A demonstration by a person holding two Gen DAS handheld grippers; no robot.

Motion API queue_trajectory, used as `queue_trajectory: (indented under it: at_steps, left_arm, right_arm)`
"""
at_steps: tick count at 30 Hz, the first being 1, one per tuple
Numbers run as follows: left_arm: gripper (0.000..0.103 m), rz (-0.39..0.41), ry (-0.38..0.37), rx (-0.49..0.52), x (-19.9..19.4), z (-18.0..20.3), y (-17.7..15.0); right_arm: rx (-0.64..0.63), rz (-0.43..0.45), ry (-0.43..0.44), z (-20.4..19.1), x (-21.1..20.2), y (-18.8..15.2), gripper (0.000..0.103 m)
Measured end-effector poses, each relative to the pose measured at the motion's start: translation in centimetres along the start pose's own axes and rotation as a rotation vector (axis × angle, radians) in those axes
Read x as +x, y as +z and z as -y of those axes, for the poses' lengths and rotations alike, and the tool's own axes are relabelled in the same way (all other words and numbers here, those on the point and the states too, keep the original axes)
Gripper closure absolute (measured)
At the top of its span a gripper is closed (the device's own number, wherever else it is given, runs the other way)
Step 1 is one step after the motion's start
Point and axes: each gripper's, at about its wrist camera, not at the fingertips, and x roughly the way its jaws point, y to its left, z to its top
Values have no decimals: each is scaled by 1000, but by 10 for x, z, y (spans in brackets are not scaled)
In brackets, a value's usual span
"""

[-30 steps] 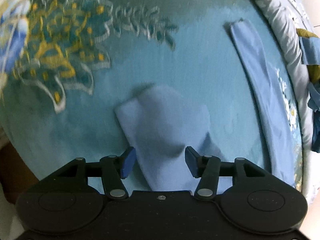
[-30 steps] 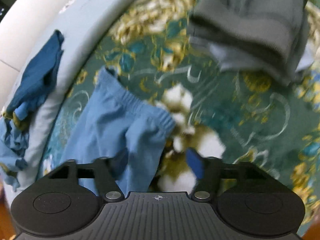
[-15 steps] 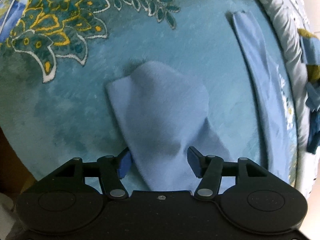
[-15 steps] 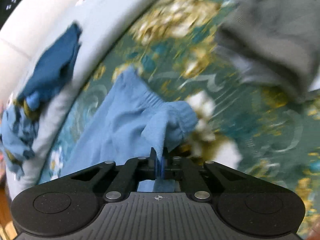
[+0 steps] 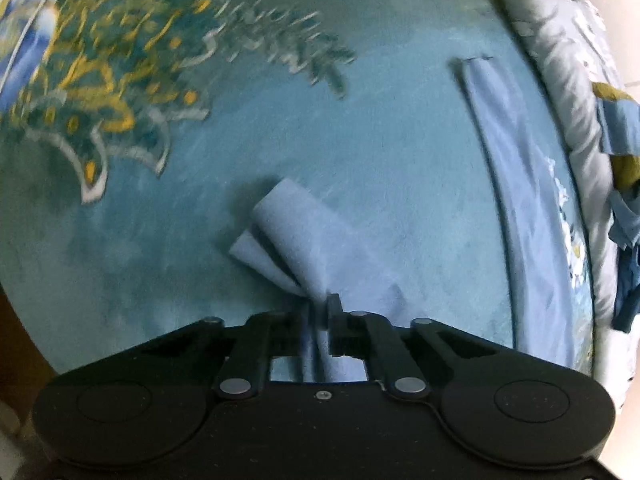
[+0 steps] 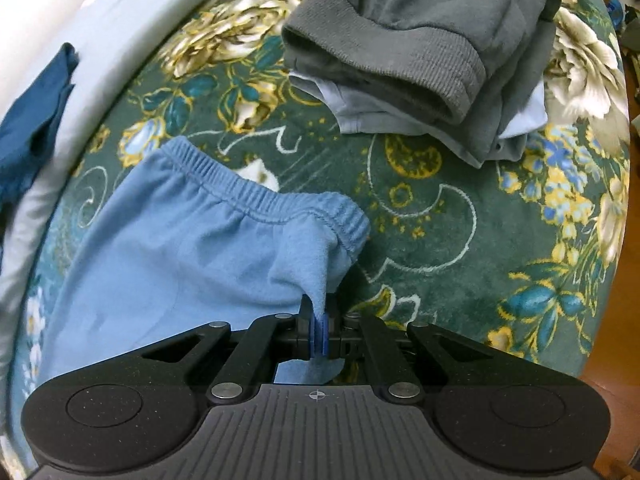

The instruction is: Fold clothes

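Light blue trousers lie on a floral teal blanket. In the left wrist view one leg end [image 5: 296,240] is bunched into folds and my left gripper [image 5: 320,312] is shut on it. The other leg [image 5: 528,208] lies flat as a long strip at the right. In the right wrist view the elastic waistband [image 6: 256,200] curves across the middle, and my right gripper [image 6: 319,330] is shut on the cloth just below the waistband's right corner, which is pulled up into a peak.
A folded stack of grey and pale blue clothes [image 6: 420,52] sits at the far right of the blanket [image 6: 440,240]. Dark blue garments [image 6: 32,112] lie on the pale bedding at the left. Crumpled blue cloth [image 5: 620,184] hangs at the right edge.
Both grippers went from open to shut: the right first, on the waist corner, then the left on the leg end, which bunched up. The right hand shifted and lifted the cloth slightly.
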Motion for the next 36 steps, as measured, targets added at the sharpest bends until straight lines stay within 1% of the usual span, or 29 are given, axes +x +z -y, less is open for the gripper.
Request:
queue_trajectory:
  at_steps: [3, 5, 8, 10, 11, 12, 13, 15, 16, 18, 23, 25, 26, 28, 31, 32, 33, 35, 36]
  left_arm:
    - [100, 52, 2, 59, -11, 18, 4]
    - [100, 92, -14, 78, -25, 22, 9]
    - [99, 137, -12, 101, -36, 20, 27]
    - [97, 122, 11, 126, -28, 17, 32]
    - [94, 114, 22, 138, -24, 15, 34]
    - [89, 102, 28, 130, -19, 13, 36]
    - [85, 108, 19, 111, -22, 7, 37]
    - [64, 126, 0, 70, -31, -6, 39]
    - [63, 128, 10, 64, -31, -9, 39]
    - [63, 132, 33, 54, -33, -15, 38]
    - [64, 133, 95, 30, -18, -28, 41]
    - [66, 139, 102, 11, -15, -34, 40]
    - [69, 143, 104, 1, -14, -38, 39]
    - [68, 152, 97, -25, -12, -41, 38]
    - [67, 162, 110, -32, -11, -36, 37]
    - [67, 168, 99, -26, -11, -32, 38]
    - [70, 169, 84, -7, -11, -27, 39]
    - [71, 162, 98, 35, -8, -16, 40]
    - [74, 161, 104, 37, -7, -14, 41]
  right_arm:
    - [-1, 4, 11, 1, -7, 0, 100]
    - [-16, 4, 18, -1, -11, -2, 100]
    - [-41, -22, 21, -3, -9, -9, 100]
    - [-37, -39, 10, -3, -4, -14, 100]
    - [-31, -41, 4, -2, -3, -16, 100]
    - [-25, -43, 0, -1, -2, -16, 99]
    - [-24, -43, -1, -1, -2, -16, 99]
    - [-25, -44, -4, 0, -2, -15, 98]
    - [-28, -41, -7, 0, -2, -14, 98]
    - [-28, -36, -10, 0, -3, -13, 98]
    - [-33, -34, -22, -2, -4, -13, 98]
    - [-35, -34, -29, -2, -4, -14, 97]
    - [-35, -35, -33, -3, -4, -14, 97]
    - [-35, -35, -36, -3, -4, -13, 96]
    - [-44, -32, -45, -6, -4, -13, 95]
    - [-45, -32, -46, -6, -4, -13, 95]
    - [-46, -32, -47, -7, -4, -13, 95]
    - [-46, -35, -48, -8, -4, -13, 95]
    - [-44, -36, -48, -8, -3, -13, 95]
